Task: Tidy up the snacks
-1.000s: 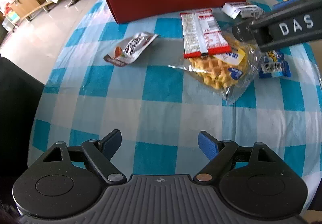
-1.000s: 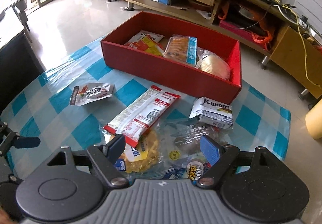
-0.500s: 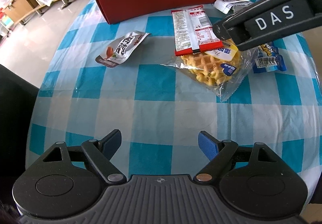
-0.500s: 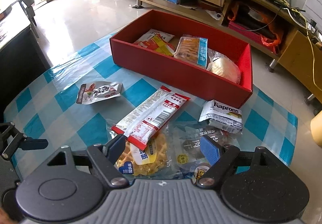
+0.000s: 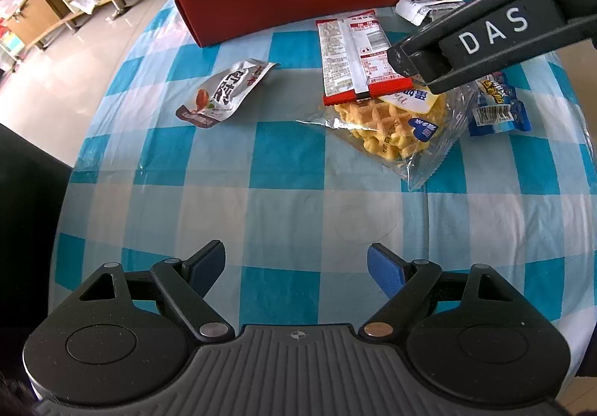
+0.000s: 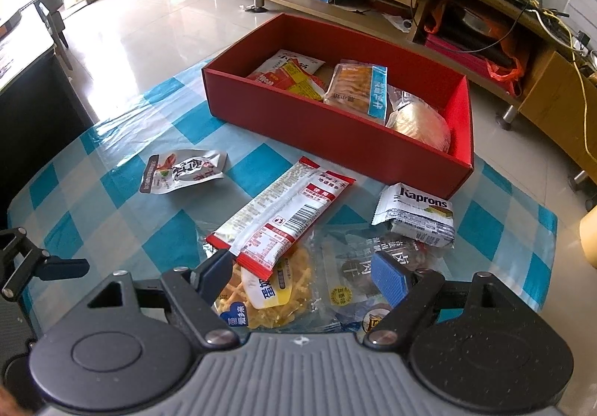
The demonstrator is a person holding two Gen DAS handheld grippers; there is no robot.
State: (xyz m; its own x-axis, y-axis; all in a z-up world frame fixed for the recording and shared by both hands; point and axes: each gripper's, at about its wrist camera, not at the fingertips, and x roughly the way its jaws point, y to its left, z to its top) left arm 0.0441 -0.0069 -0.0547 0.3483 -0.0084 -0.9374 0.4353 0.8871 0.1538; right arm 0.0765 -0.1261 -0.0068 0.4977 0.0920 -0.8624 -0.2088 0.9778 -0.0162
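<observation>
So my right gripper is spread wide and hanging right over the snack pile near my edge of the table, with the waffle bag sitting between its fingers, nothing pinched yet. A long red and white packet lies across the top of that waffle bag, and a clear pouch with dark print is just beside it under the blue pad on the right finger. Past that there's a white Kaprons packet close to the red box, which has a few snacks inside already. Off to the left a small silver pouch sits on its own on the blue checked tablecloth. My left gripper is also released, jaws apart, hovering above bare cloth well back from everything. From that side I can also see a little blue packet next to the waffle bag
</observation>
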